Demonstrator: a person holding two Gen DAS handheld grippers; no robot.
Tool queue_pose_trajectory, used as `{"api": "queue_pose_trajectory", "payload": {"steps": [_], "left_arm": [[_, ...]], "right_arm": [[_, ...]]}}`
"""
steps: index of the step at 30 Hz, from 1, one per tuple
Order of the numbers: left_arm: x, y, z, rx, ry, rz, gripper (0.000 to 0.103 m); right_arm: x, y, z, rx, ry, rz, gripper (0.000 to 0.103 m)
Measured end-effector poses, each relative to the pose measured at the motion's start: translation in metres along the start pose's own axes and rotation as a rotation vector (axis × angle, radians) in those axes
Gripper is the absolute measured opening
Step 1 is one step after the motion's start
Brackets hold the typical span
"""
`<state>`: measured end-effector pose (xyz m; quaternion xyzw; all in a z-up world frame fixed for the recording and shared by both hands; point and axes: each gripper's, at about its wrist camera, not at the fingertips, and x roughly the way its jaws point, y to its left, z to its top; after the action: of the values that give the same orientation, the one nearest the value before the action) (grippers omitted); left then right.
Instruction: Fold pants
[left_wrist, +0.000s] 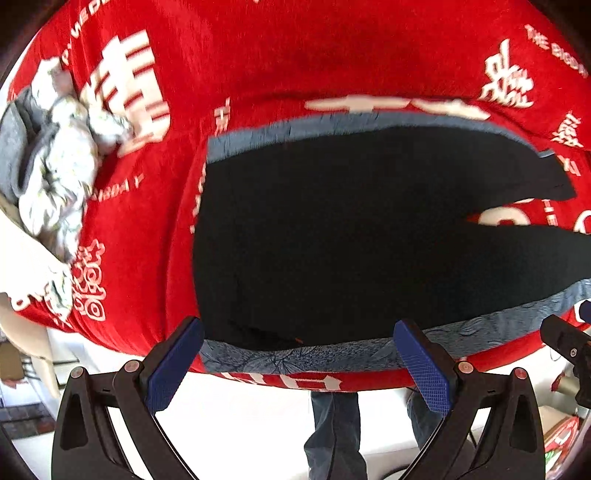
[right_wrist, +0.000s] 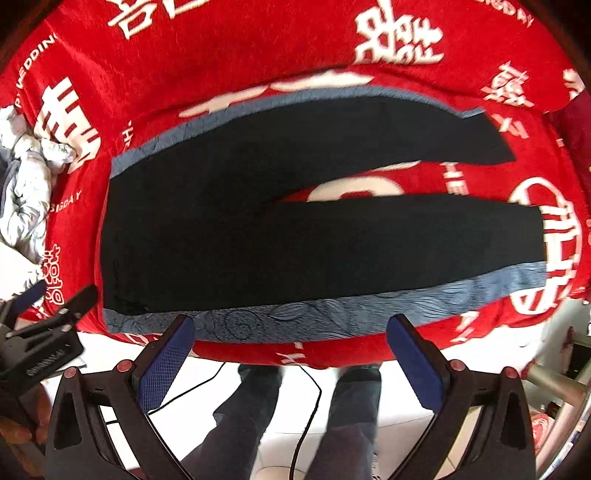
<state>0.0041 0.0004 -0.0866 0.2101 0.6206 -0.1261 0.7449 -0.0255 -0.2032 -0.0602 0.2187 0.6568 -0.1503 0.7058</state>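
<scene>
Black pants (left_wrist: 332, 229) with blue-grey patterned side stripes lie flat on a red blanket (left_wrist: 258, 55), waist to the left, legs spread to the right. They also show in the right wrist view (right_wrist: 258, 243). My left gripper (left_wrist: 299, 369) is open and empty, hovering just off the near stripe by the waist end. My right gripper (right_wrist: 291, 358) is open and empty, over the near stripe (right_wrist: 332, 314) of the near leg. The left gripper (right_wrist: 48, 332) shows at the left edge of the right wrist view.
A crumpled pile of pale floral and grey clothes (left_wrist: 55, 158) lies on the blanket at the left. The blanket's near edge (right_wrist: 295, 354) drops to a white floor, where the person's legs (right_wrist: 295, 417) and a black cable (right_wrist: 310, 406) are.
</scene>
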Motion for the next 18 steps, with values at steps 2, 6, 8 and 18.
{"api": "queue_pose_trajectory", "payload": {"steps": [2,6,8,18], "left_arm": [[0.018,-0.001,-0.003,-0.014,0.020,0.005,0.103],[0.046,-0.003,-0.006,-0.030,0.048,0.011,0.103],[0.057,-0.004,-0.007,-0.036,0.061,0.008,0.103],[0.090,-0.015,-0.009,-0.038,0.084,0.009,0.103]], "right_arm": [[0.015,-0.001,0.001,-0.003,0.010,0.017,0.103],[0.049,0.000,0.003,-0.010,0.038,0.049,0.103],[0.061,0.001,0.005,-0.017,0.037,0.062,0.103],[0.092,0.001,0.015,-0.012,0.029,0.169,0.103]]}}
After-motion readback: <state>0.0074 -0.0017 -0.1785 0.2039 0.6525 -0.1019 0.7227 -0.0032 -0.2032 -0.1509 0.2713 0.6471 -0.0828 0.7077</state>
